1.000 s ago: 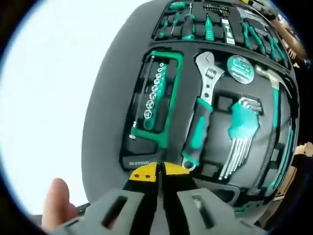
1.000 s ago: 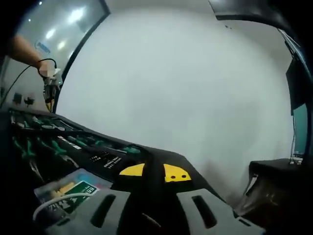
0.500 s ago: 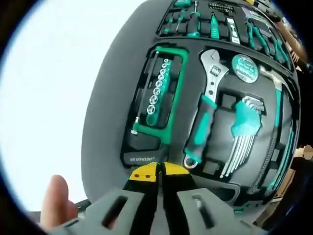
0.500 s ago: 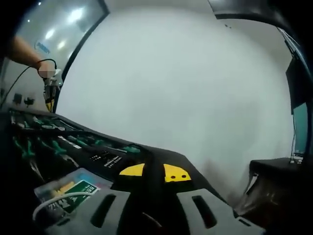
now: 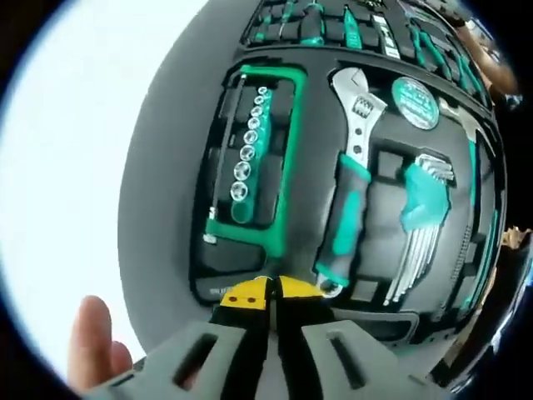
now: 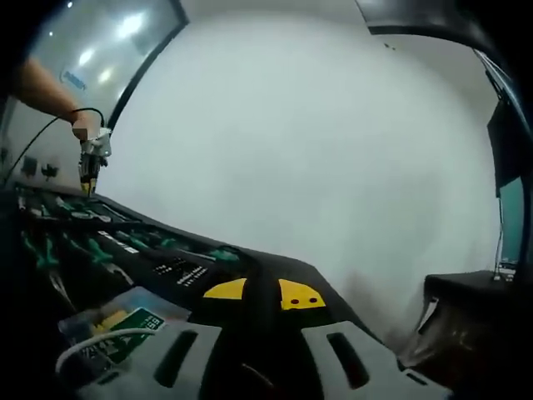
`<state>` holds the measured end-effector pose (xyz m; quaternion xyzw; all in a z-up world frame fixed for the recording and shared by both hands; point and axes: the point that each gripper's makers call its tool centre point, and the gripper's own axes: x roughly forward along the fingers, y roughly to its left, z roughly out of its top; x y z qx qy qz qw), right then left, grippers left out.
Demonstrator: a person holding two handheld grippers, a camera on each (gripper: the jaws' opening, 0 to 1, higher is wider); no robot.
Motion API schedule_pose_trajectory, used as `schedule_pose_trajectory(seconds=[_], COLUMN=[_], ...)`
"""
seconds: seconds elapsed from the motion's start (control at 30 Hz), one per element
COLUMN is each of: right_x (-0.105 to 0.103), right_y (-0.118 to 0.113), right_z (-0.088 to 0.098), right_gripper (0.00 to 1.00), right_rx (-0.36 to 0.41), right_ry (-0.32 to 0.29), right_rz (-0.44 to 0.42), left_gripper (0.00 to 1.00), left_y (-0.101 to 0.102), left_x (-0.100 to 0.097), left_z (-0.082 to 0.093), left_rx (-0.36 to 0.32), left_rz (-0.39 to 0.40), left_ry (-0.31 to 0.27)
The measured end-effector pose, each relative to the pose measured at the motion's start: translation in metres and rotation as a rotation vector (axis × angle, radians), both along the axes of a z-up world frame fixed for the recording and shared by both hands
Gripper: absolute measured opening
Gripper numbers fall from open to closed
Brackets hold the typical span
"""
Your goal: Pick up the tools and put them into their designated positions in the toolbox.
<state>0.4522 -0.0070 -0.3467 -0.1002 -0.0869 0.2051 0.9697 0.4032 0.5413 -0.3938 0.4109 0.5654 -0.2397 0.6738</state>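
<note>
- Looking along the left gripper in the left gripper view, its yellow-tipped jaws stand pressed together with nothing between them, poised above the near edge of the toolbox.
- Taking the wrench as landmark: it lies in its moulded slot mid-tray, head away from the gripper and green handle toward it, so the shape of the recess fixes which way it goes.
- To one side of the wrench, on the white tabletop's side, the hacksaw frames a row of sockets; each sits in its own pocket.
- On the wrench's other side a fan of hex keys rests in a green holder, and a round tape measure lies beyond its head.
- Past the wrench's head, the far tray holds screwdrivers in rows.
- A fingertip shows beside the gripper, by the tray's near corner.
- My guess is that this gripper is surveying the tray for an open slot; a dark recess between wrench and hex keys looks vacant.
- In the right gripper view, the right gripper is clenched on nothing, held low over the toolbox lid, likely parked out of the way.
- Far across the lid, the left gripper hangs from a hand.
</note>
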Motion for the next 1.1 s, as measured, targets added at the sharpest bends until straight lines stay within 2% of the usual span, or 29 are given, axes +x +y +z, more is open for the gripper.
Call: schedule_pose_trajectory(seconds=[0.07,0.1,0.47,0.5,0.57,0.9,0.97,1.1], right_x=[0.001,0.001,0.003,0.003,0.002,0.002,0.002,0.001], right_y=[-0.002,-0.002,-0.004,-0.004,-0.004,-0.003,-0.003,-0.004], right_z=[0.000,0.000,0.000,0.000,0.000,0.001,0.002,0.002], right_gripper=[0.11,0.11,0.10,0.11,0.10,0.10,0.10,0.10], right_rx=[0.004,0.005,0.008,0.007,0.006,0.011,0.014,0.016], right_ry=[0.002,0.003,0.006,0.005,0.002,-0.001,-0.001,-0.001], right_rz=[-0.006,-0.008,-0.013,-0.013,-0.013,-0.004,-0.005,-0.006], left_gripper=[0.00,0.00,0.00,0.00,0.00,0.00,0.00,0.00], left_y=[-0.005,-0.015,-0.028,-0.029,-0.032,-0.035,-0.032,-0.033], left_x=[0.008,0.013,0.041,0.040,0.033,0.037,0.042,0.040], left_z=[0.004,0.005,-0.003,-0.004,-0.009,-0.011,-0.011,-0.012], left_rx=[-0.011,-0.039,-0.061,-0.066,-0.074,-0.061,-0.060,-0.077], left_rz=[-0.024,-0.067,-0.084,-0.080,-0.084,-0.025,-0.016,0.030], left_ry=[0.006,0.005,0.047,0.060,0.130,0.187,0.191,0.211])
